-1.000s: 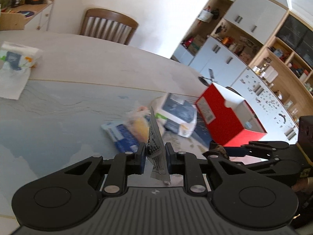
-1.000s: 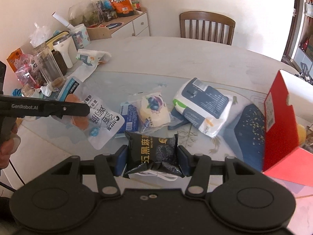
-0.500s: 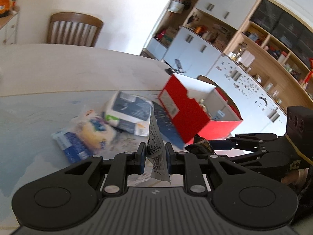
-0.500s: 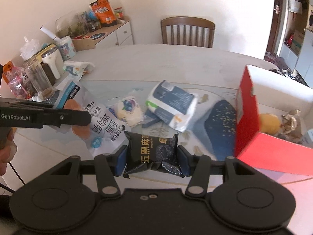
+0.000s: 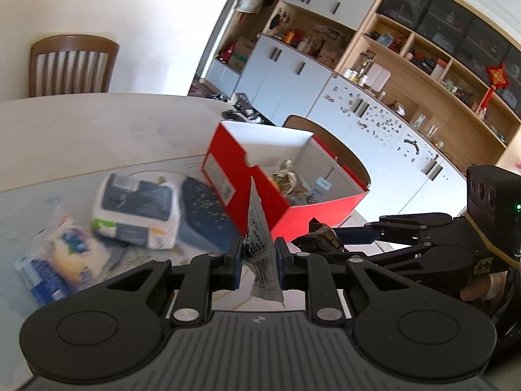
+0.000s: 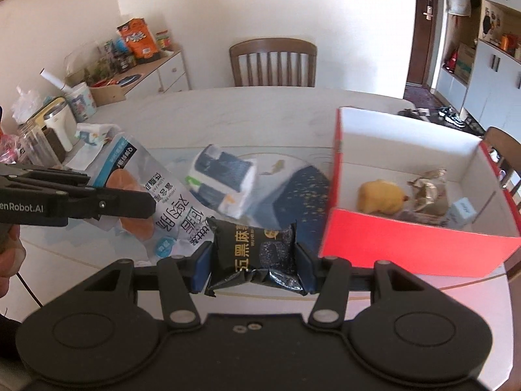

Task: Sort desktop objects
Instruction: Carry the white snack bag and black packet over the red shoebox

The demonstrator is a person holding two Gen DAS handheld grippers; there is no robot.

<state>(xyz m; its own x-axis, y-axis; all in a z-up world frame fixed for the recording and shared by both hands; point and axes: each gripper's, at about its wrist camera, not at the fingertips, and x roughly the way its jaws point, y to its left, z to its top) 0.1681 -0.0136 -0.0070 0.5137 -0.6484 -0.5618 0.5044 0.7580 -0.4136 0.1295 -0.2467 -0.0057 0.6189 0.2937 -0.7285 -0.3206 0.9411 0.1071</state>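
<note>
Gripping a chicken-breast pouch edge-on, the left gripper is hanging beside the red box. The right gripper is clamping a black sesame snack packet — both held above the table, short of the box.

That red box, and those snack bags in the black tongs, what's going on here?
A person is tidying snacks off the table with tongs in each hand. The left tongs pinch a pale, flat packet by its edge. The right tongs squeeze a black packet. Both are held up beside the red box, which is open and already holds a few things. More packets lie on the table.
</note>
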